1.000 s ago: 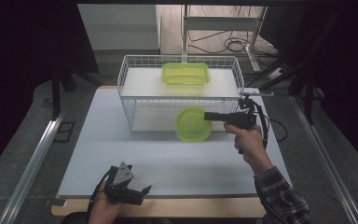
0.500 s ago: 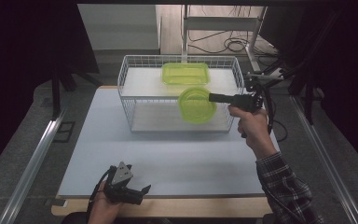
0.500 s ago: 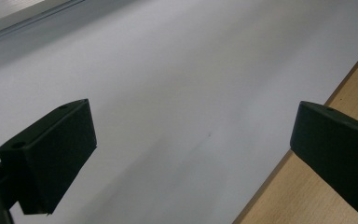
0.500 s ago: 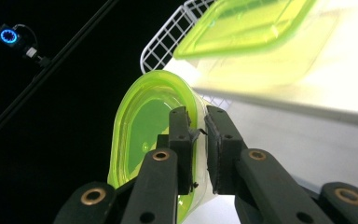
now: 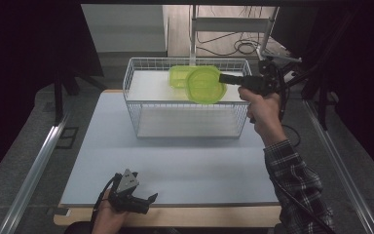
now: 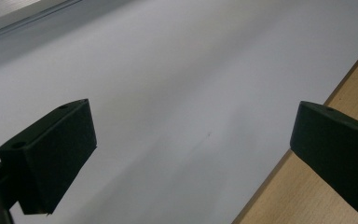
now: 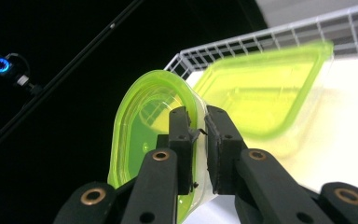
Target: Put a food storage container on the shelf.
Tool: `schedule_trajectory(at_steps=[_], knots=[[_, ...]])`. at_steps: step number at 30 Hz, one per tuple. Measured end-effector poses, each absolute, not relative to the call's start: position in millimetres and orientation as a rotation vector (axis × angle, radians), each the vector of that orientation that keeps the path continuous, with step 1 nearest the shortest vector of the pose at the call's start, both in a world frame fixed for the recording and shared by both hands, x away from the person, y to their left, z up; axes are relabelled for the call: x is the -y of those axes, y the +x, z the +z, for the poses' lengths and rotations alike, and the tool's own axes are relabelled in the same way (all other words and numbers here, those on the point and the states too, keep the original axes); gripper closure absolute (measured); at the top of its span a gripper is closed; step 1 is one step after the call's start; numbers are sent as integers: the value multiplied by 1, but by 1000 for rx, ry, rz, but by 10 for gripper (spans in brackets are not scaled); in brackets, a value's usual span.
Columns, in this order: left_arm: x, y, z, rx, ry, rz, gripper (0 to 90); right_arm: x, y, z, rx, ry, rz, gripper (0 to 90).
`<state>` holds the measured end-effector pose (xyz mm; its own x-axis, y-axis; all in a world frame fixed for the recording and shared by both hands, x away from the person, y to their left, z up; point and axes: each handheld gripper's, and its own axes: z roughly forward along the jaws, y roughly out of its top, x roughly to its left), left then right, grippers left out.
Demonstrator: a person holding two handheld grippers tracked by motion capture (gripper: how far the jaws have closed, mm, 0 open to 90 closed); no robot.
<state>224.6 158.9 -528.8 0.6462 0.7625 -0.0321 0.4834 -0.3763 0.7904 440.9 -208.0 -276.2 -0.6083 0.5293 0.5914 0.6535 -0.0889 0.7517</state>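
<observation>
the right gripper point(image 5: 222, 78) is up in the air over the far right part of the worktop point(image 5: 175, 165). its fingers point(image 7: 182, 140) are pinched tight on the rim of a round green lid point(image 5: 205, 85). the lid stands on its edge and hangs over the top of the white wire basket point(image 5: 136, 105). the basket sits at the far edge of the worktop. a green box point(image 5: 179, 76) with a lid lies inside the basket, near its far wall. in the high view the round lid covers part of the box. in the right gripper view the round lid point(image 7: 142, 135) is close and the box point(image 7: 265, 93) is just behind it.

the left gripper point(image 5: 143, 201) is low at the near edge of the worktop, near the left corner, held in a hand point(image 5: 108, 217). its fingers point(image 6: 51, 154) are spread wide with nothing between them. they hover over the bare grey mat and the wooden edge point(image 6: 307, 196).
</observation>
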Motion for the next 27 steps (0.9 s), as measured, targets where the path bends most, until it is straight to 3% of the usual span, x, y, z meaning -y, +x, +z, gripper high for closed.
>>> schedule_trajectory(at_steps=[10,27], knots=[[-159,224,-529,-967,2044,428,0,189,464,-257,2063,-1410,-1842,810],[-159,224,-529,-960,2050,414,0,160,496,-266,2074,-1530,-1788,806]])
